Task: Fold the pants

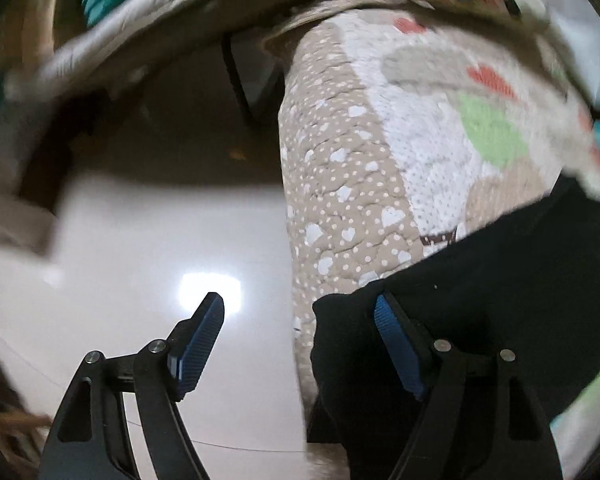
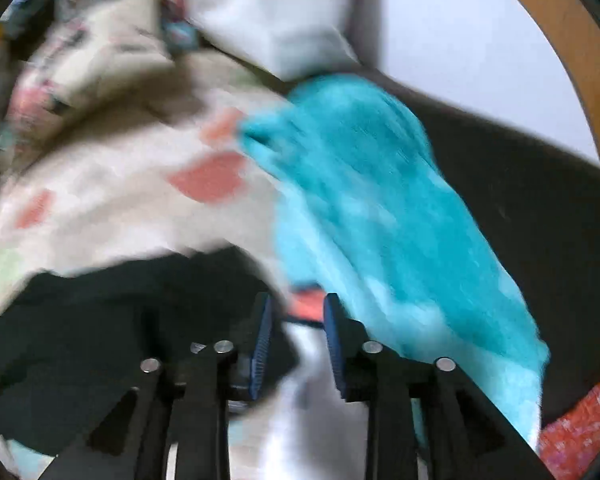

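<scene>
Black pants (image 1: 500,280) lie on a patterned quilt (image 1: 380,140) at the bed's edge, one corner hanging over the side. My left gripper (image 1: 300,308) is open; its right finger (image 1: 396,344) lies over the pants' corner and its left finger (image 1: 204,336) is out over the floor. In the blurred right wrist view the pants (image 2: 100,340) lie at the lower left. My right gripper (image 2: 296,336) is open with a narrow gap, holding nothing, just right of the pants' edge and above the quilt (image 2: 120,200).
A glossy white tiled floor (image 1: 140,280) lies left of the bed. A turquoise fleece cloth (image 2: 380,220) lies on the quilt to the right, next to a dark cloth (image 2: 520,220). A white pillow (image 2: 300,12) and a wooden headboard (image 2: 560,40) are behind.
</scene>
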A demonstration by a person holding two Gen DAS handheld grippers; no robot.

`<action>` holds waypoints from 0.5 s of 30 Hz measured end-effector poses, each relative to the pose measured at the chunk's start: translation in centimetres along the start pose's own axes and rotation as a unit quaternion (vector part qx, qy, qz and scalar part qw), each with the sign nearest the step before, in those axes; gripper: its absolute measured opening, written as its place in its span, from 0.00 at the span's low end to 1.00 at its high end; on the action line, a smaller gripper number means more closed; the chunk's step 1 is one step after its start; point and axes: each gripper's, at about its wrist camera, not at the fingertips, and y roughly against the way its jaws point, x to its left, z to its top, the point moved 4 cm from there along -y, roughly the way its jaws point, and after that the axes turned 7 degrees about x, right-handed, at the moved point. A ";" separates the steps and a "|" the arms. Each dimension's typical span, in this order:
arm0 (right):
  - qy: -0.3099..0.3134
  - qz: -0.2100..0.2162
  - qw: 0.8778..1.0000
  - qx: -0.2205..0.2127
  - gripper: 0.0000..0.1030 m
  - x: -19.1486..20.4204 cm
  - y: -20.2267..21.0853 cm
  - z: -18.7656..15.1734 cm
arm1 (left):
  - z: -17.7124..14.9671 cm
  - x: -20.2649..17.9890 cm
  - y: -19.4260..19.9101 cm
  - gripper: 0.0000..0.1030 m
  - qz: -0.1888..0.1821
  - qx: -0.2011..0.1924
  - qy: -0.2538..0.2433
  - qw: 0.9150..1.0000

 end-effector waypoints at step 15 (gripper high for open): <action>0.284 0.137 0.945 0.084 0.58 25.7 -9.0 0.7 | -0.5 2.2 1.2 0.74 -0.125 -0.072 0.050 0.988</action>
